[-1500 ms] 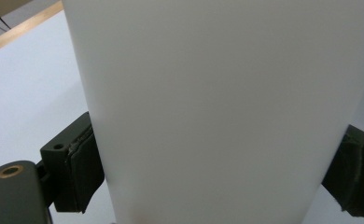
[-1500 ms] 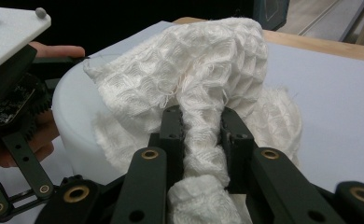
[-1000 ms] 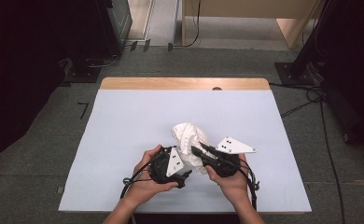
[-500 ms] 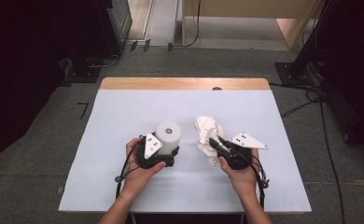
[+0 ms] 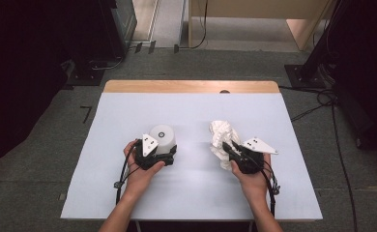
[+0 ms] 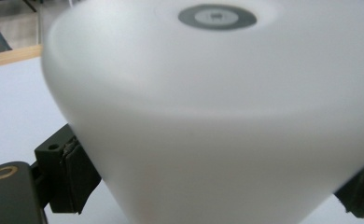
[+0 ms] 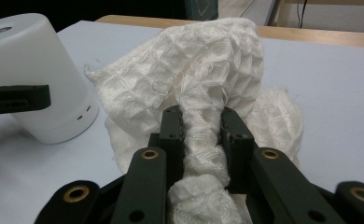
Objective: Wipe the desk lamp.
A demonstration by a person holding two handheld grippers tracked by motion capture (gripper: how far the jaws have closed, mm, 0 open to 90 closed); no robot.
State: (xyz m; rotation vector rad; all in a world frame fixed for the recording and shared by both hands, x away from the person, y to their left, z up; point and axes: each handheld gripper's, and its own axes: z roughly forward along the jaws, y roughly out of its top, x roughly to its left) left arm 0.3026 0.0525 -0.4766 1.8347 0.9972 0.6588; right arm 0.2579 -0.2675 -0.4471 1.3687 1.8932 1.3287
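1. The left gripper (image 5: pixel 163 155) is gripping a white frosted cylinder (image 5: pixel 163 139) standing upright on the pale blue table (image 5: pixel 186 193), left of centre; its jaws are pressing against both sides of the cylinder's lower wall.
2. The right gripper (image 5: pixel 231 151) is clenching a bunched fold of a white waffle-weave cloth (image 7: pixel 208 79) between its jaws, right of centre.
3. The cloth is lying crumpled on the table, well apart from the cylinder.
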